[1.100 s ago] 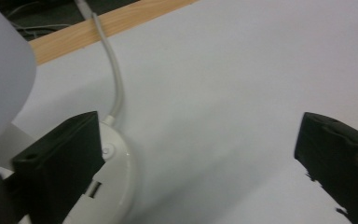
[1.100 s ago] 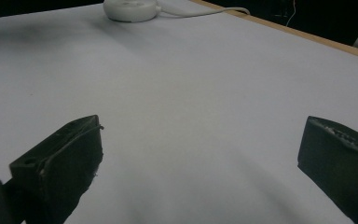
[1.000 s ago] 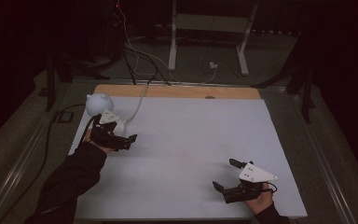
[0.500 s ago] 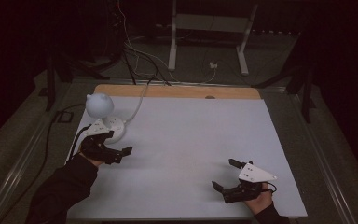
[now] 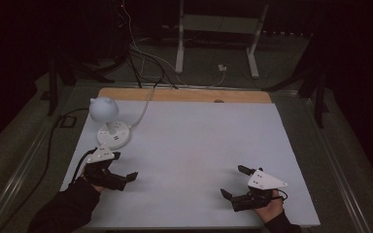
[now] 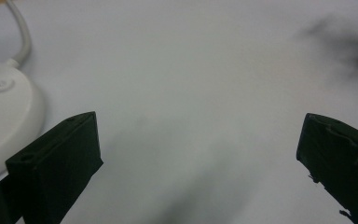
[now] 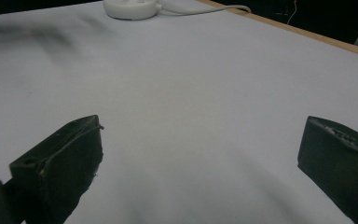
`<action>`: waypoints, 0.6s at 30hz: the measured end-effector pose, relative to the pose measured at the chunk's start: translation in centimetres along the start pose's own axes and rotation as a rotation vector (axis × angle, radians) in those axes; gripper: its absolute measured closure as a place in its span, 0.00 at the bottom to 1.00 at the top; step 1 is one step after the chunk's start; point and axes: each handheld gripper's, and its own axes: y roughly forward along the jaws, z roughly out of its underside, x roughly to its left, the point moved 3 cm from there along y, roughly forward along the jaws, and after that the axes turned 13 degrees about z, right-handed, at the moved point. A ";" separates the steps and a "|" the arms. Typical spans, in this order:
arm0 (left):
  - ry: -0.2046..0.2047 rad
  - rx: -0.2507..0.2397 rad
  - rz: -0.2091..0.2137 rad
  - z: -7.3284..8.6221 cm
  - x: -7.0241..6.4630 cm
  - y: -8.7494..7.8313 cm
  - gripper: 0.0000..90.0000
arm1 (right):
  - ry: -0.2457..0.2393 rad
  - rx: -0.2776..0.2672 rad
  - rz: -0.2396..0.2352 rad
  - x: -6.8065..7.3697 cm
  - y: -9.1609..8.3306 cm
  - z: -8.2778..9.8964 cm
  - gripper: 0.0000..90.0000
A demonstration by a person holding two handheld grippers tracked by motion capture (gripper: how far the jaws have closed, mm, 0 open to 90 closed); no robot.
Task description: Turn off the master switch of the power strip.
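On the table (image 5: pixel 199 145): white sheet, mostly bare.
Lamp (image 5: pixel 108 120): far left corner, just beyond the left gripper (image 5: pixel 121 175); likely light, top-heavy, rigid; take the round base.
Left gripper view: base buttons (image 6: pixel 2 85) close up.
Right gripper (image 5: pixel 235 184): near right, well apart.
Jaws: both spread, empty.

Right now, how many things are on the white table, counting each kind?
Round white power hub: 1
Pale blue ball-shaped thing beside it: 1
Hand-held grippers, left gripper and right gripper, both with jaws open: 2
Total: 4
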 end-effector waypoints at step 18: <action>0.087 0.051 -0.007 5.1 -2.1 0.3 0.00 | -0.003 0.006 -0.005 0.0 0.1 0.1 0.00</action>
